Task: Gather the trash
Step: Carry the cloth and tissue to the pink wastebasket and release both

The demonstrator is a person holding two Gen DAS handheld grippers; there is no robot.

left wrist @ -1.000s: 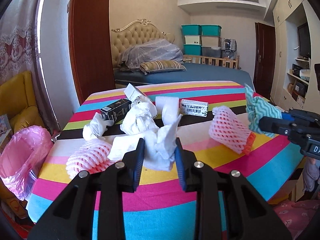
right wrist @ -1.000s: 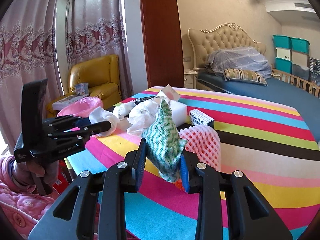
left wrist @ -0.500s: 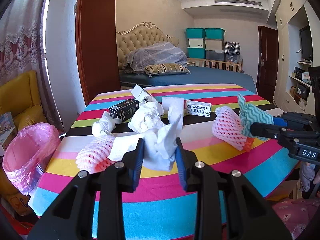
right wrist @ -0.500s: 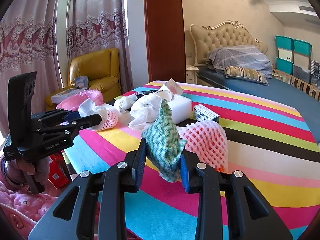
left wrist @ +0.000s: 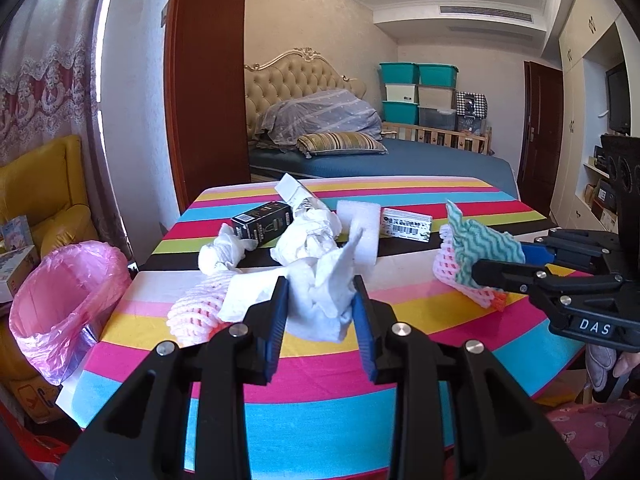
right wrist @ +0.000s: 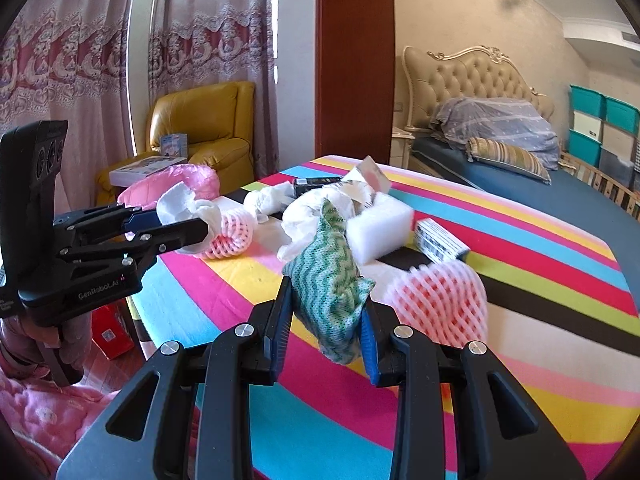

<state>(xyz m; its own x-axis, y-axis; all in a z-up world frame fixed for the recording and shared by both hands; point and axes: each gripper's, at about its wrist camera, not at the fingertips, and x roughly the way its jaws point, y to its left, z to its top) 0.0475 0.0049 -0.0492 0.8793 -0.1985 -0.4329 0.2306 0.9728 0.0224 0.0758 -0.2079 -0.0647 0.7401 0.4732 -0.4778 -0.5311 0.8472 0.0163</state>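
Observation:
My left gripper (left wrist: 320, 286) is shut on a crumpled white tissue (left wrist: 326, 300), held just above the striped table (left wrist: 320, 420). In the right wrist view that left gripper (right wrist: 200, 229) reaches in from the left with the tissue (right wrist: 180, 204). My right gripper (right wrist: 326, 292) is shut on a green-and-white zigzag cloth (right wrist: 330, 276); it enters the left wrist view from the right (left wrist: 480, 268). Still lying on the table are two pink foam nets (left wrist: 192, 314) (left wrist: 452, 276), crumpled white paper (left wrist: 308, 236), a black box (left wrist: 262, 222), a white foam block (left wrist: 360, 220) and a barcode box (left wrist: 406, 224).
A bin lined with a pink bag (left wrist: 60, 304) stands on the floor off the table's left edge, beside a yellow armchair (right wrist: 208, 128). A bed (left wrist: 400, 160) lies beyond the table's far edge. A red packet (right wrist: 110, 332) lies on the floor under the left gripper.
The right gripper has carried the cloth leftward, nearer the table's middle. The left gripper, with the tissue, has drawn slightly back, and the bin shows more fully. Both grips are unchanged.

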